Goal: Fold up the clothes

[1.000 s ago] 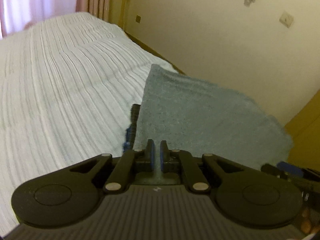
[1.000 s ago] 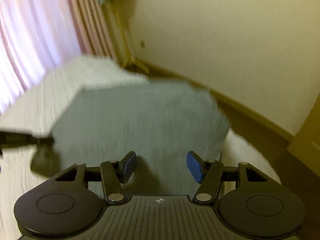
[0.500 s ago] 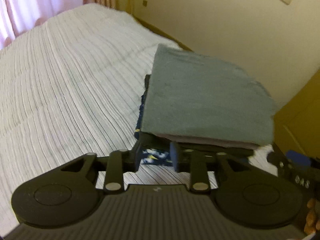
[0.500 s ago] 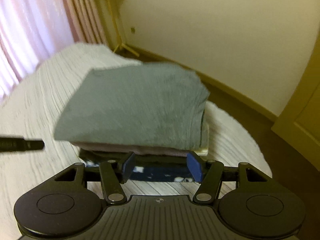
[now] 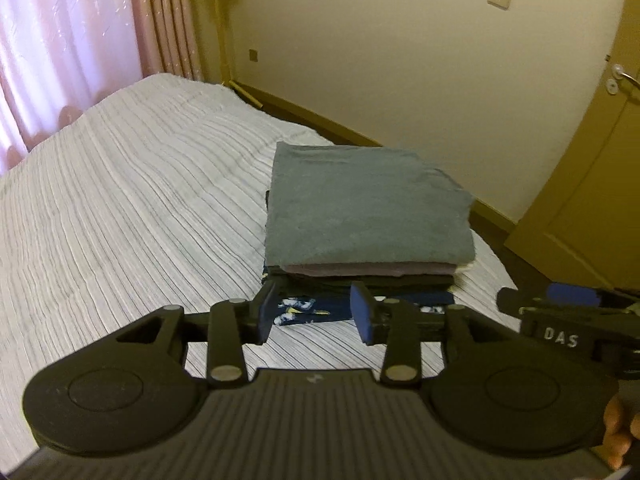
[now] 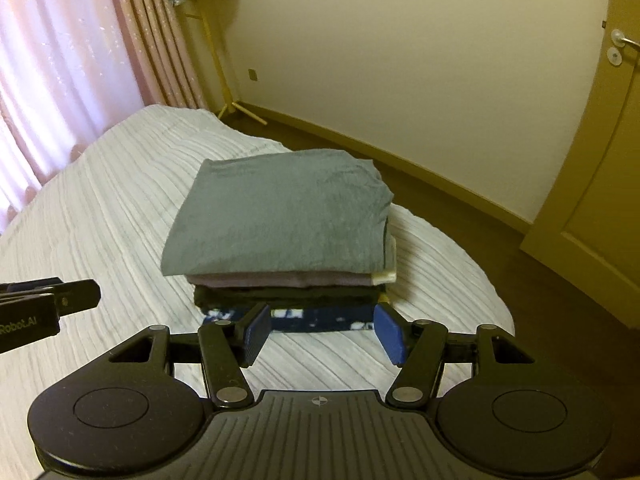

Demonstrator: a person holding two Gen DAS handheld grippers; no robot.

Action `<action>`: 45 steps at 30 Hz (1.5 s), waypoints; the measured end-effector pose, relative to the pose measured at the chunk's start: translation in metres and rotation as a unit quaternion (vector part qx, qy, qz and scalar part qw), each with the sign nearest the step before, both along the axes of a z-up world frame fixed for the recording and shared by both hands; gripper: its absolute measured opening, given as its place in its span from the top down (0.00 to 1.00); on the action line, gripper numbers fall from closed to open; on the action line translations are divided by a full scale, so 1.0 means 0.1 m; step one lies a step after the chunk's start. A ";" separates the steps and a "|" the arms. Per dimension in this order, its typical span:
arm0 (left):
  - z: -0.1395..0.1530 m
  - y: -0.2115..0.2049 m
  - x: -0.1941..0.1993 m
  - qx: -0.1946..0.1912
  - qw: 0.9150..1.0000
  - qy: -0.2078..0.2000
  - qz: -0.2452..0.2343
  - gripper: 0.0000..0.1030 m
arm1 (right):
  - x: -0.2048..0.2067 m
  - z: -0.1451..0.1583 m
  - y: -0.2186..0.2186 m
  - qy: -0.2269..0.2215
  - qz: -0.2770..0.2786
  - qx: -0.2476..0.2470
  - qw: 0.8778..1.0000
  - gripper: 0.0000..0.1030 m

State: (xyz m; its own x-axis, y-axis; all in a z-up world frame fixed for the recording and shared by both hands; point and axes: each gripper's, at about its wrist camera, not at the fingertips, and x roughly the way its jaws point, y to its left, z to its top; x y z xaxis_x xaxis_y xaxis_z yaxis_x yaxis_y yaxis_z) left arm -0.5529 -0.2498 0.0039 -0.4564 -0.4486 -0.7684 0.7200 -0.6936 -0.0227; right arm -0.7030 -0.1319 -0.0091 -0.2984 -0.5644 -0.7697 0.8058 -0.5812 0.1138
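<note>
the bed is carrying a stack of folded clothes near its 3 o'clock edge, with the grey garment lying flat on top. the step in hand is judged to be releasing and clearing away: both tools should be lifting straight off so no pad is dragging the top layer askew. the right gripper is standing open with nothing between its jaws; the stack is sitting at 12 o'clock just beyond its tips. the left gripper is opening, also empty, with the stack lying at 12 to 1 o'clock, apart from the pads.
</note>
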 end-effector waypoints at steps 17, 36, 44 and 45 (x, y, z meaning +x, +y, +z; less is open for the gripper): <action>0.05 0.20 0.15 -0.022 1.000 -0.006 -0.018 0.53 | 0.28 0.14 0.12 0.018 -0.015 0.012 1.000 0.41; -0.14 0.10 0.11 -0.009 1.000 -0.021 -0.009 0.45 | 0.27 0.04 -0.01 0.012 -0.010 0.031 0.999 0.41; -0.24 0.03 0.04 0.004 1.000 -0.026 -0.003 0.45 | 0.16 -0.01 -0.04 -0.009 -0.012 0.028 1.000 0.41; -0.25 0.02 0.03 0.005 1.000 -0.026 -0.004 0.45 | 0.16 -0.02 -0.05 -0.009 -0.012 0.030 0.999 0.41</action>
State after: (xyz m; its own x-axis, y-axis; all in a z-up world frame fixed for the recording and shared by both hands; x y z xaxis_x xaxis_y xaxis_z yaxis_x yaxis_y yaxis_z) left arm -0.5497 -0.2476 -0.0215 -0.4185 -0.4381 -0.7956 0.7155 -0.6986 0.0084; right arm -0.6872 -0.1370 -0.0109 -0.2970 -0.5108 -0.8068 0.7900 -0.6060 0.0929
